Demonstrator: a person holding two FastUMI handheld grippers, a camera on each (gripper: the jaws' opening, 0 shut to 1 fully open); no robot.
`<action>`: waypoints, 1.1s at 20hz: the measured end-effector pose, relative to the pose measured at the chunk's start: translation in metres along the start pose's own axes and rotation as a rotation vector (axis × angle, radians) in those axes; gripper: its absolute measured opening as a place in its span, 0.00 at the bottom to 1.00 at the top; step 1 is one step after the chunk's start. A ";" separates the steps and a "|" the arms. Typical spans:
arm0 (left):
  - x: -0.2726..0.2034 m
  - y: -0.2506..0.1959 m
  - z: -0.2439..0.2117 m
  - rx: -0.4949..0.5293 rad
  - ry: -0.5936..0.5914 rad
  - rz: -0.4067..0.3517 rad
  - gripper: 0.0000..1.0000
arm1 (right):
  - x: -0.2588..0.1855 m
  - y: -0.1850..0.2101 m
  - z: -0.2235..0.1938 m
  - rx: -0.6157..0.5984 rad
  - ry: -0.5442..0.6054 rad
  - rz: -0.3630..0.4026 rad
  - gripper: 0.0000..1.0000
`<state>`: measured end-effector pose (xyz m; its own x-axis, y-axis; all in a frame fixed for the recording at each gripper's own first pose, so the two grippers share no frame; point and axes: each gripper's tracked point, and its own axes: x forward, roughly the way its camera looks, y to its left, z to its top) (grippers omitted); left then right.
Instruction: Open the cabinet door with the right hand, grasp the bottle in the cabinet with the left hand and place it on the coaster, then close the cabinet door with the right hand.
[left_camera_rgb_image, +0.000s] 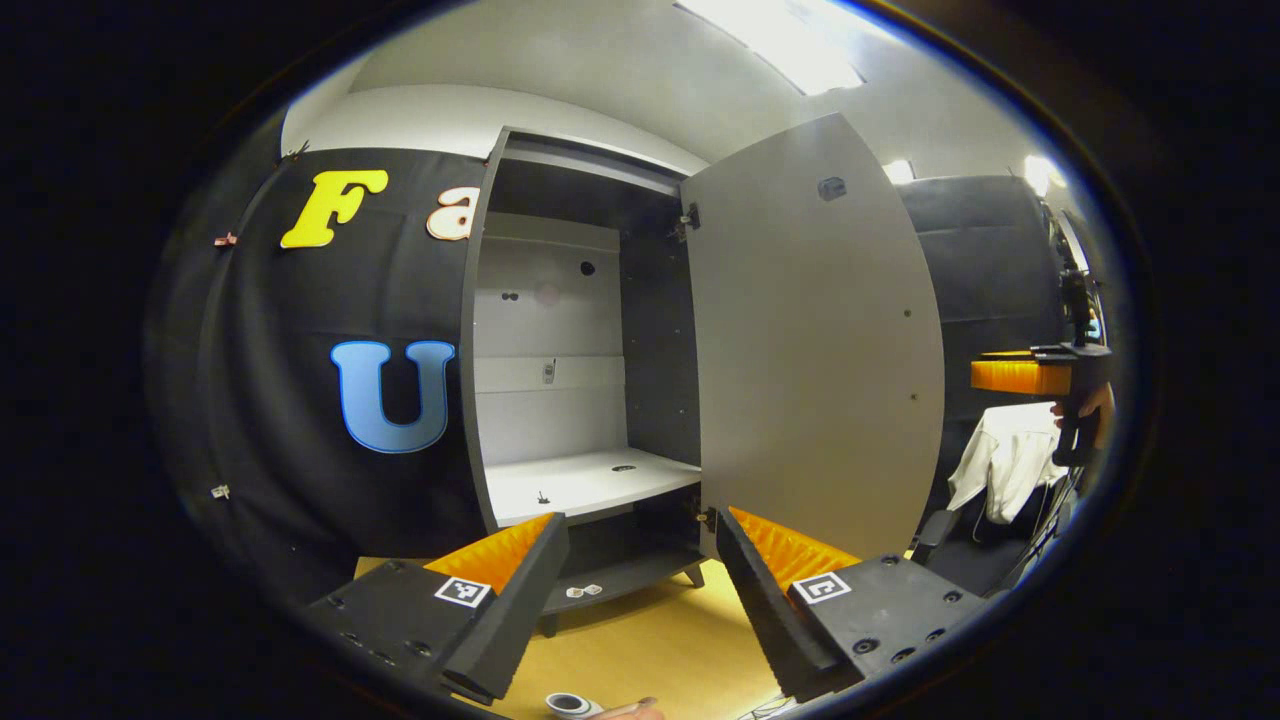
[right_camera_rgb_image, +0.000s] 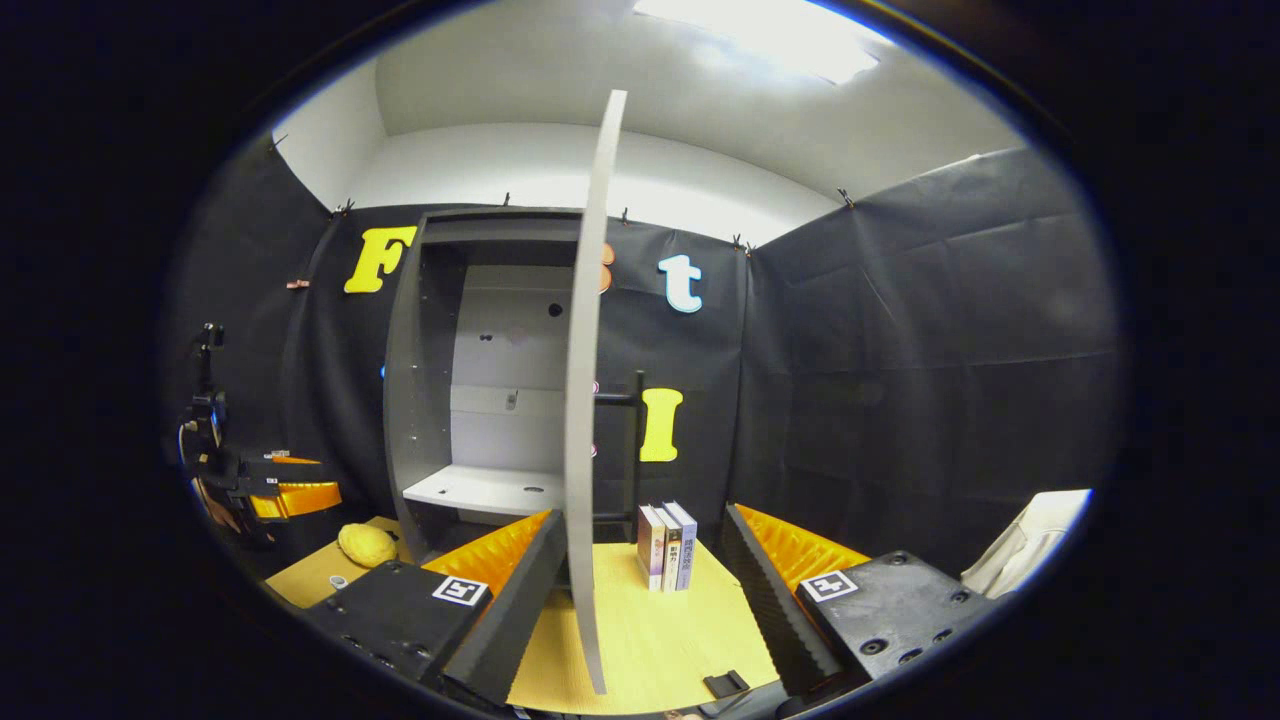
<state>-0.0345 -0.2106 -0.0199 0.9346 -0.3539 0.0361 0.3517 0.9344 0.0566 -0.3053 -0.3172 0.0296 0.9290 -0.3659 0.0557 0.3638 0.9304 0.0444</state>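
Here the cabinet door (left_camera_rgb_image: 815, 340) stands fully open, and the shelf (left_camera_rgb_image: 590, 482) inside is bare, so the bottle is judged to be out of the cabinet already. A white, round-rimmed object (left_camera_rgb_image: 570, 704) sits at the lower edge of the left gripper view on the wooden table (left_camera_rgb_image: 650, 640); it may be the bottle or the coaster, but too little of it is visible to confirm.

The step in hand is therefore judged to be closing the door. The right gripper (right_camera_rgb_image: 640, 590) has its fingers spread, and the thin edge of the door (right_camera_rgb_image: 590, 400) stands between them without contact. The left gripper (left_camera_rgb_image: 630, 600) is likewise released and empty, facing the cabinet opening.

The next move calls for the right gripper to press or take the door edge and swing it leftward onto the cabinet frame (right_camera_rgb_image: 405, 400).

The books (right_camera_rgb_image: 668, 548) stand upright just to the right of the door, outside its closing arc. The left gripper is near the opening and should stay back from the sweep.
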 end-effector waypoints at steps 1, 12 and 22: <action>0.002 -0.002 0.004 0.003 -0.005 0.017 0.94 | 0.009 -0.004 0.001 0.028 -0.002 0.025 0.97; 0.019 -0.009 0.005 0.019 0.001 0.180 0.94 | 0.062 -0.004 0.009 0.091 -0.005 0.303 0.96; 0.020 0.014 0.002 0.008 0.014 0.121 0.94 | 0.048 0.064 0.012 0.048 -0.004 0.315 0.96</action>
<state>-0.0112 -0.2047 -0.0163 0.9709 -0.2376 0.0296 0.2355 0.9700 0.0607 -0.2386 -0.2751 0.0474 0.9952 -0.0601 0.0778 0.0545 0.9959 0.0716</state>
